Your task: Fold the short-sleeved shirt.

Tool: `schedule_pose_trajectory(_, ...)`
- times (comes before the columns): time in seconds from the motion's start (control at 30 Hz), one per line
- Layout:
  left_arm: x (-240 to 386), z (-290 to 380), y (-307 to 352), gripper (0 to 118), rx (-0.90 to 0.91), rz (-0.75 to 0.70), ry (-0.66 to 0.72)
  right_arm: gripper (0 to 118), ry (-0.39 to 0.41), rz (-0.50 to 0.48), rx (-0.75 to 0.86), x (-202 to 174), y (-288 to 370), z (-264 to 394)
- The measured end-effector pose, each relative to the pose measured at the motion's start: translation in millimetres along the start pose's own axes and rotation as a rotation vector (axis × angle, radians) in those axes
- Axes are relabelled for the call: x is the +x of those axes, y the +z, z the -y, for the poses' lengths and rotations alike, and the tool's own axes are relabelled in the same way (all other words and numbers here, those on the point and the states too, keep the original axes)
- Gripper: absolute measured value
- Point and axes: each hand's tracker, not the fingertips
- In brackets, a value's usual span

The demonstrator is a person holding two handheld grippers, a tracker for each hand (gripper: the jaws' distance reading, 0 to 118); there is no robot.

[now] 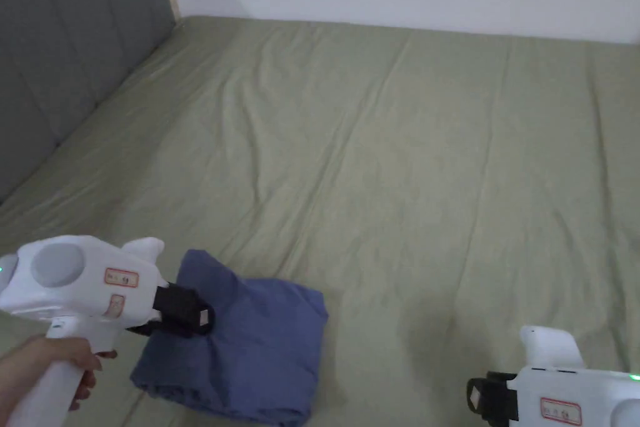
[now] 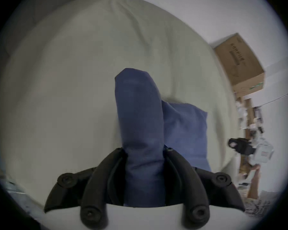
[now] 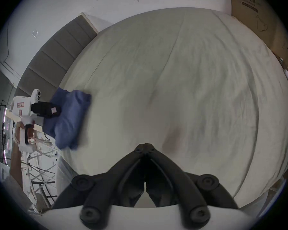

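Looking down from the head view, the blue shirt point(image 1: 250, 337) lies as a compact folded bundle on the near edge of the green bed sheet point(image 1: 406, 153), well apart from the grey headboard point(image 1: 69, 53). The left gripper point(image 1: 203, 317) comes at the shirt's left side, its black nose against a raised flap of cloth. The right gripper point(image 1: 478, 398) hangs over bare sheet, well apart from the shirt on its right side.

In the left gripper view, the left gripper point(image 2: 144, 152) has its jaws closed onto a thick roll of the shirt point(image 2: 138, 110), cloth bunched between them and standing up past the tips; the rest of the bundle lies just beyond, on the right. A cardboard box point(image 2: 238, 61) stands past the bed.

In the right gripper view, the right gripper point(image 3: 145, 146) has its jaws pressed together at the tips with nothing between them, pointing at empty sheet. The shirt point(image 3: 70, 115) lies far to its left, with the left gripper point(image 3: 56, 113) on it.

My judgement of the risks: only one side is held, so lifting or dragging could pull the stacked layers open and undo the fold. The grip takes in several layers, so a pull may move the whole bundle. Sitting near the bed's edge, the shirt could slide off.
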Motion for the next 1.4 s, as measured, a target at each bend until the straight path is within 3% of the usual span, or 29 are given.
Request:
schedule_pose_trajectory(0.2, -36.9, -29.3, 32.1, 30, -0.054, -0.574, -0.201, 0, -0.012, 0.017, -0.016, 1.1, -6.7, 0.6)
schedule_pose_trajectory(0.3, -60.3, -36.0, 29.4, 32, -0.039, -0.725, -0.210, 0, -0.015, 0.022, -0.019, 1.3, -8.5, -0.2)
schedule_pose_trajectory(0.43, -71.8, -35.7, 31.8, 83, -0.023, -0.746, -0.144, 0, -0.014, 0.026, -0.024, 2.6, -9.5, -0.4)
schedule_pose_trajectory(0.5, -67.4, -29.8, 38.2, 102, 0.003, -0.757, -0.165, 0, -0.018, 0.025, -0.026, 4.4, -10.0, -0.6)
schedule_pose_trajectory(0.6, -55.0, -28.0, 52.1, 102, 0.059, -0.774, -0.186, 0, -0.024, 0.022, -0.023, 6.7, -8.9, -0.2)
schedule_pose_trajectory(0.63, -48.4, -27.0, 56.8, 96, 0.070, -0.760, -0.183, 0, -0.027, 0.020, -0.019, 7.5, -7.7, 0.3)
schedule_pose_trajectory(0.67, -39.0, -24.2, 62.5, 78, 0.101, -0.721, -0.170, 0, -0.029, 0.013, -0.016, 8.7, -6.7, 0.8)
schedule_pose_trajectory(0.7, -29.5, -21.5, 69.1, 43, 0.139, -0.684, -0.172, 0, -0.031, 0.009, -0.012, 9.6, -5.7, 1.5)
schedule_pose_trajectory(0.73, -20.6, -18.2, 73.4, 0, 0.176, -0.637, -0.161, 0, -0.034, 0.008, -0.009, 10.3, -4.6, 2.3)
schedule_pose_trajectory(0.83, 7.3, -0.5, 75.8, 0, 0.230, -0.467, -0.077, 0, -0.044, -0.006, 0.004, 14.6, 0.9, 5.9)
schedule_pose_trajectory(0.9, 34.3, 15.9, 67.8, 0, 0.237, -0.368, -0.106, 0, -0.049, -0.021, 0.019, 18.8, 7.5, 9.1)
schedule_pose_trajectory(1.1, 123.0, 63.1, 44.3, 0, 0.329, -0.250, -0.143, 0, -0.091, -0.040, 0.082, 37.8, 33.4, 18.5)
schedule_pose_trajectory(1.27, 190.0, 94.3, 40.4, 0, 0.451, -0.272, -0.182, 0, -0.096, -0.031, 0.200, 49.3, 69.2, 17.0)
schedule_pose_trajectory(1.4, 237.9, 116.8, 52.6, 0, 0.553, -0.305, -0.245, 0, 0.012, 0.061, 0.320, 44.1, 101.7, 12.9)
